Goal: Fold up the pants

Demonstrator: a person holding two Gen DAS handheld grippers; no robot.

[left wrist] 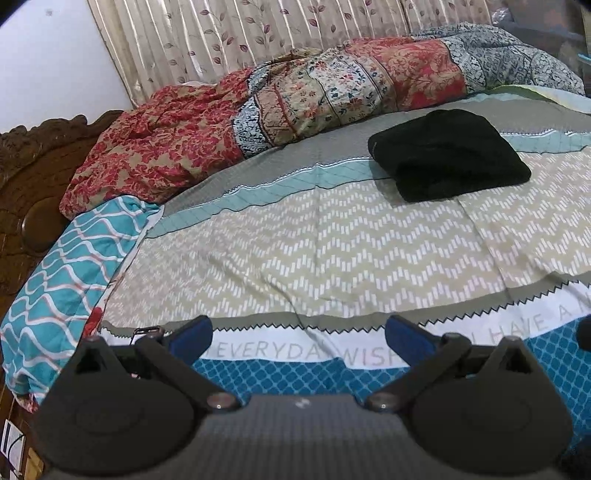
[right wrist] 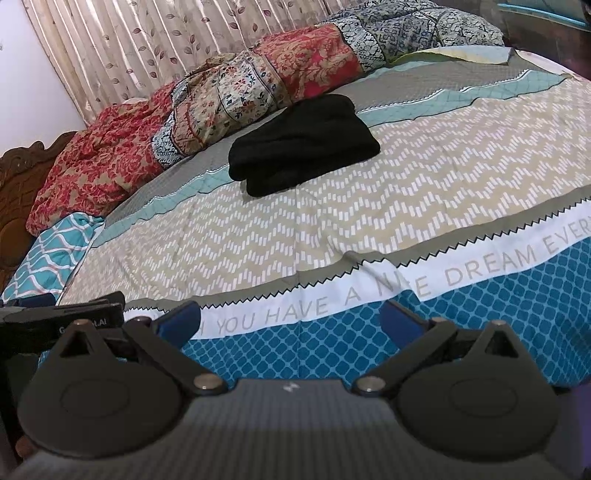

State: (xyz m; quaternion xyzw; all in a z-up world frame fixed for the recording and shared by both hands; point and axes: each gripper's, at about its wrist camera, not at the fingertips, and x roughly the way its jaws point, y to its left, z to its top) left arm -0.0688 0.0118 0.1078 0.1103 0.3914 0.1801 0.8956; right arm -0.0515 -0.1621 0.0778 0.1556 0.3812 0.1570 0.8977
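The black pants (left wrist: 448, 155) lie folded in a compact stack on the patterned bedsheet (left wrist: 314, 251), far from both grippers; they also show in the right wrist view (right wrist: 301, 146). My left gripper (left wrist: 299, 338) is open and empty, low over the near edge of the bed. My right gripper (right wrist: 291, 321) is open and empty, also at the near edge. The left gripper's body (right wrist: 62, 319) shows at the left of the right wrist view.
A bunched patchwork quilt (left wrist: 295, 107) lies along the far side of the bed in front of a curtain (left wrist: 240, 33). A teal patterned pillow (left wrist: 66, 277) lies at the left by the carved wooden headboard (left wrist: 33, 177).
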